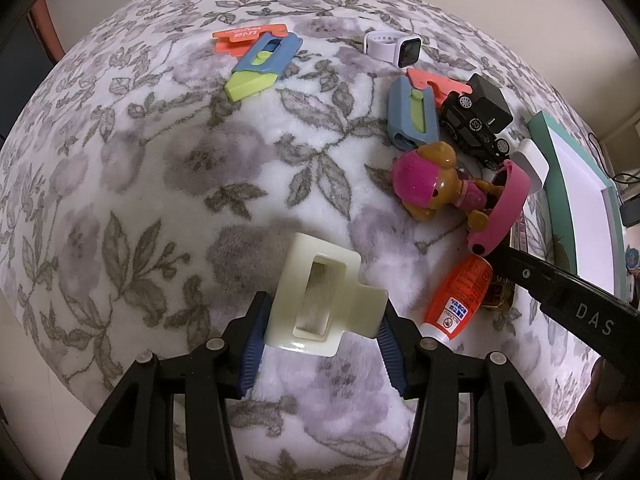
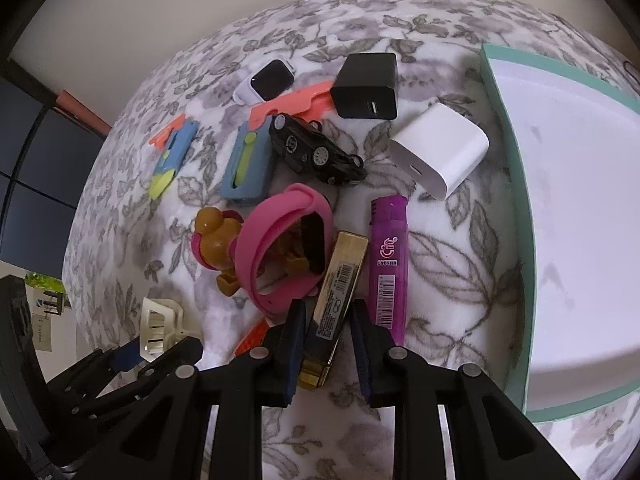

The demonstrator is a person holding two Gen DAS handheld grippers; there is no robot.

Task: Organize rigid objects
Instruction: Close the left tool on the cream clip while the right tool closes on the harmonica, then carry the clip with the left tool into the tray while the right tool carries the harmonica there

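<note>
My left gripper (image 1: 322, 332) is shut on a cream plastic clip (image 1: 320, 292), its blue pads pressing both sides just above the floral blanket (image 1: 160, 200). In the right wrist view my right gripper (image 2: 329, 312) is shut on a gold rectangular case (image 2: 338, 280) with a barcode label; the case lies between a pink band (image 2: 256, 248) and a purple lighter (image 2: 388, 264). One black finger (image 1: 536, 276) of the right gripper reaches in from the right in the left wrist view. The cream clip (image 2: 158, 324) also shows at the lower left of the right wrist view.
A teal-rimmed white box (image 2: 516, 184) stands at the right. On the blanket lie a dog figure (image 1: 424, 180), a black toy car (image 2: 316, 152), two blue-green cutters (image 1: 260, 68) (image 1: 414, 116), a white watch (image 1: 394, 48), white (image 2: 440, 152) and black (image 2: 366, 86) chargers, and an orange-red tube (image 1: 460, 296).
</note>
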